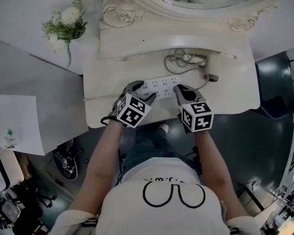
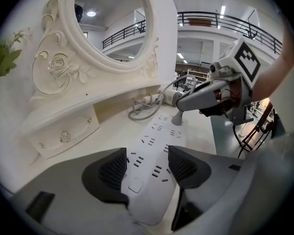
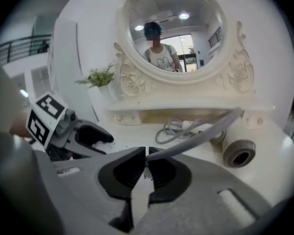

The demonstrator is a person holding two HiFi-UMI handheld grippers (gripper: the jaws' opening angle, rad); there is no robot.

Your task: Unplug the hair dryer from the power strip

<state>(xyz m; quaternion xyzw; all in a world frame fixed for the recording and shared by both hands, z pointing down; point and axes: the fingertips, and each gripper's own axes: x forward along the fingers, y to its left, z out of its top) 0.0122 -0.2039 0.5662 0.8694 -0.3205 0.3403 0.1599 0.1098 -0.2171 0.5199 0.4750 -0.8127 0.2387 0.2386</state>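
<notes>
Strip point(image 2: 152, 155) — white, flat on tabletop point(image 1: 235, 89); left gripper point(image 2: 148, 166) jaws clamped across its near end. Plug point(image 2: 177, 118) — seated in the far socket, right gripper point(image 3: 146, 155) jaws closed on it. Dryer point(image 3: 236, 151) lies behind, beside coiled cord point(image 3: 174, 129).

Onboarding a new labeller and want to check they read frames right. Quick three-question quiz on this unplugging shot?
1. True or false: the plug is out of the power strip.
2. What is the left gripper shut on? A power strip, B flowers, C drawer knob.
3. Fill in: the hair dryer lies on the table under the ____.

Key:
1. False. It sits in the strip's far end, with the right gripper shut on it.
2. A.
3. mirror.
</notes>
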